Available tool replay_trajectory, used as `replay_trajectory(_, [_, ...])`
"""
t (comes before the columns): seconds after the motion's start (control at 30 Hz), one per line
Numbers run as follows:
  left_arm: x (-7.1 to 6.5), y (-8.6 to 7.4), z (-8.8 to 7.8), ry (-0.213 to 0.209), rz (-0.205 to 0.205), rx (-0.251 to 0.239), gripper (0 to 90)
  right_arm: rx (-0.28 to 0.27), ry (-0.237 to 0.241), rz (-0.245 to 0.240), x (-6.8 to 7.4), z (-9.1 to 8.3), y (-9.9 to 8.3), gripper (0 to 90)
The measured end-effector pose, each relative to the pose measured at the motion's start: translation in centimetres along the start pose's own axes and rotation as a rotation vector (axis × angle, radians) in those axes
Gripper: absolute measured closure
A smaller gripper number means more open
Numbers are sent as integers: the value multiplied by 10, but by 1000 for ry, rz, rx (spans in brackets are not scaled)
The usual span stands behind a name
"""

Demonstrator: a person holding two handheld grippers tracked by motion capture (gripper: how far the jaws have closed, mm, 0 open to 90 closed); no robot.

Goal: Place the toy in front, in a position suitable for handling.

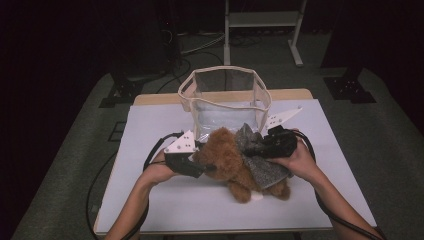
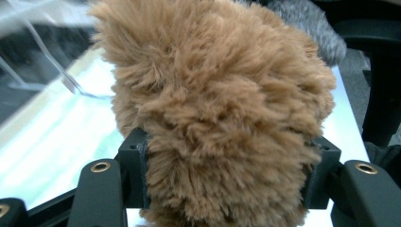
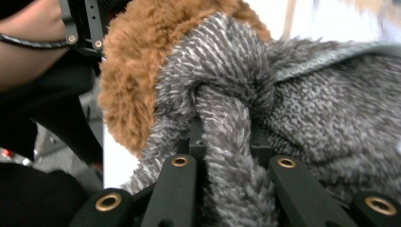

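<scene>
Both tools clamp: left (image 2: pixel 227 172) on teddy bear (image 2: pixel 222 109), right (image 3: pixel 227 156) on grey cloth (image 3: pixel 302 109).

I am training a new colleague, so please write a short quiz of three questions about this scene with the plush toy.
1. True or false: the left gripper is closed on the brown plush toy.
2. What does the right gripper pinch? A) the toy's grey fleece garment B) the clear bag's rim C) a cable
3. What stands behind the toy on the white table?

Key: 1 true; 2 A; 3 a clear bag with beige trim, standing open.
</scene>
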State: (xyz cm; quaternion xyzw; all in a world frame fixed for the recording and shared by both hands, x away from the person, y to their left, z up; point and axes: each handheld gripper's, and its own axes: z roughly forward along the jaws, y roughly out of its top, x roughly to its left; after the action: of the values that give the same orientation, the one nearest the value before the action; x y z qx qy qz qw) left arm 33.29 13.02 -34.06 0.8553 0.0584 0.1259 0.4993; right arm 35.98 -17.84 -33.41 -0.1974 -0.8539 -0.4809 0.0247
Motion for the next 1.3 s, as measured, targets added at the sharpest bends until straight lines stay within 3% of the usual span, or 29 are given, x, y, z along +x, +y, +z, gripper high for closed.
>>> replay_trajectory(0.23, [2, 43, -48, 56, 86, 7, 373, -104, 53, -57, 16, -2, 35, 782])
replay_trajectory(0.33, [0, 52, -56, 60, 108, 32, 372, -122, 68, -69, 21, -3, 39, 780])
replay_trajectory(0.4, [1, 50, -48, 46, 105, 53, 371, -98, 36, -82, 20, -7, 39, 778])
replay_trajectory(0.5, [1, 53, -25, 23, 116, 46, 369, -111, 19, -84, 19, -25, 46, 778])
replay_trajectory(0.6, [2, 65, -8, 15, 143, 44, 366, -105, -18, -138, 29, -43, 72, 777])
replay_trajectory(0.8, [2, 86, 17, -7, 180, 45, 351, -12, -78, -232, 41, -48, 106, 773])
replay_trajectory(1.0, [0, 88, 28, -23, 196, 62, 295, 121, -125, -239, 36, -46, 99, 778])
replay_trajectory(1.3, [-1, 90, 31, -35, 188, 57, 199, 171, -144, -214, 33, -49, 90, 784])
